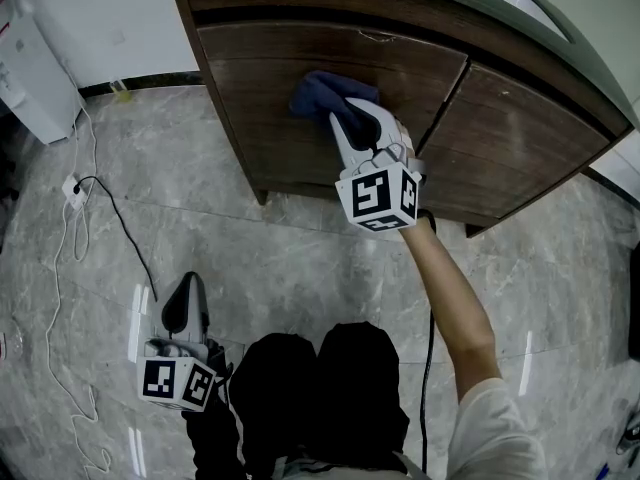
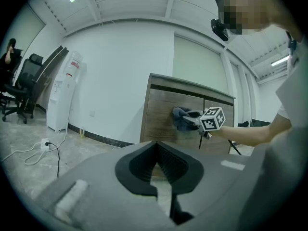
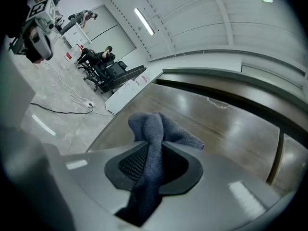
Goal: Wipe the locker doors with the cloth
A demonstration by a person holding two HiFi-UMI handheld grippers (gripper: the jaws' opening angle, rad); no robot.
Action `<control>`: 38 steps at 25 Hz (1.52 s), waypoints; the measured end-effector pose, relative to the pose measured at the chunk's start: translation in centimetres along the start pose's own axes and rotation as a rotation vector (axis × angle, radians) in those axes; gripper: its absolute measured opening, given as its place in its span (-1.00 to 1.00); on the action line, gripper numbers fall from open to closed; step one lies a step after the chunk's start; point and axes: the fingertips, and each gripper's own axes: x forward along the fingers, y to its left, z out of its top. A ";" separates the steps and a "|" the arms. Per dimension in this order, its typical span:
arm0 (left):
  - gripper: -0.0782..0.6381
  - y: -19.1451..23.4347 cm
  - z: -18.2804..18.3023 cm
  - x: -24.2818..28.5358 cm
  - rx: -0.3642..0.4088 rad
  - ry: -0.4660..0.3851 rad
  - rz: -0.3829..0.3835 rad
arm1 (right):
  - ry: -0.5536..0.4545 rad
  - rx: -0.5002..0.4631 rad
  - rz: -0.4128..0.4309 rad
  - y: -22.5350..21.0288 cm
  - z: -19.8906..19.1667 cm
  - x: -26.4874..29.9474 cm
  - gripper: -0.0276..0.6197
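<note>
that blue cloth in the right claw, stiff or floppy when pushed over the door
Probably floppy: the cloth slumps in folds past the right claw, which is shut on it. Likely light, since a narrow pinch carries it. It may bunch rather than slide flat on the locker door.

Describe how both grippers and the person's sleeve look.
The left gripper and the right gripper have light grey bodies, black ribbed pads and a white cube with black square markers each. A black cable runs beside the right arm. The sleeve is white and short.
</note>
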 end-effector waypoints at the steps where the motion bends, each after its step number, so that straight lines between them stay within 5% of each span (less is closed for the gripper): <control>1: -0.78 0.0 0.0 0.0 0.000 0.001 -0.001 | 0.008 0.003 0.008 0.5 -0.6 -0.1 -0.69; 28: -0.78 -0.1 -0.1 0.0 0.012 0.012 0.010 | 0.301 0.005 0.271 12.5 -17.8 -2.0 -0.69; 38: -0.78 -0.4 0.3 -0.9 0.013 -0.005 0.015 | 0.408 -0.029 0.295 11.4 -22.2 -5.0 -0.69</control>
